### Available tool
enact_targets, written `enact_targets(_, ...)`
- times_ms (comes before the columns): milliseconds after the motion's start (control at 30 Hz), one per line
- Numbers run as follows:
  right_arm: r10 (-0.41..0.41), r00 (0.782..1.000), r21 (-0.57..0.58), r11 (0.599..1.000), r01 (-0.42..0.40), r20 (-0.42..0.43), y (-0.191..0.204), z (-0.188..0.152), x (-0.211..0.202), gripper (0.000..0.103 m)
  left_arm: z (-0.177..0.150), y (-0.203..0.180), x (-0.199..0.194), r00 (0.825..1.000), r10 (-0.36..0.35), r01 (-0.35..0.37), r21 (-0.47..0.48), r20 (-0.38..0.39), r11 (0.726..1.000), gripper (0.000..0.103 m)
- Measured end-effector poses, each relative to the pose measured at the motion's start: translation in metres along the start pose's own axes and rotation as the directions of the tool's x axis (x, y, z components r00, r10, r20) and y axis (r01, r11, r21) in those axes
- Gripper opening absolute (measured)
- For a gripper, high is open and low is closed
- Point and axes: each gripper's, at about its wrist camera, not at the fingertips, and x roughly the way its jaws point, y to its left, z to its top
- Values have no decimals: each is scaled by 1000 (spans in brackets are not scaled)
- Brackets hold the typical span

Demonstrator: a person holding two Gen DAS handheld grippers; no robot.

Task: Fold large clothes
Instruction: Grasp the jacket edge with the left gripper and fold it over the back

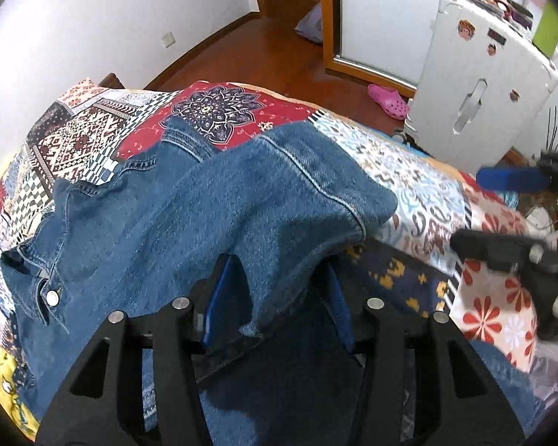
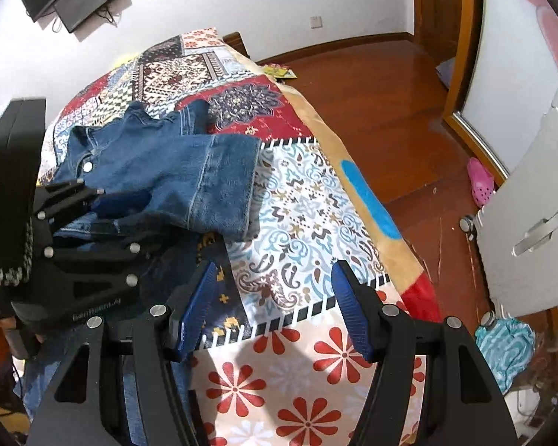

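Denim jacket (image 1: pixel 189 200) lies bunched on the patchwork quilt (image 1: pixel 420 171) of the bed, sleeve folded across. Left gripper (image 1: pixel 275 297): fingers parted, a denim fold draped between them, pads not pressing. Right gripper (image 2: pixel 275 308): fingers open, empty, over the quilt beside the jacket. White suitcase (image 1: pixel 480 85) stands on the floor beyond.

One denim jacket (image 1: pixel 212 215), perhaps one pink clog (image 1: pixel 387 100).
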Motion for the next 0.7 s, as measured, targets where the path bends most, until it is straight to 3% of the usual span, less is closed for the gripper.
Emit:
enact_targets(100,-2,1000,-8,1000,2,-8,3,0,2,60,1,7,-2,1000,-11,12,-14,26,1000,30)
enact_targets(167,2,1000,-12,1000,-2,-6,6,1,1,60,2,11,-9,998,-30,32,-46,48,998,11)
enact_targets(433,13,1000,-67,998,-12,13,28,8,-5,60,-6,65,-75,978,7,37,-206,208,978,5)
enact_targets(567,34,999,-102,994,-32,23,45,17,-4,60,-31,110,-123,955,86,9,-317,283,948,5)
enact_targets(700,82,997,-148,986,-81,1,66,28,5,60,-76,150,-161,926,226,-81,-424,303,902,5)
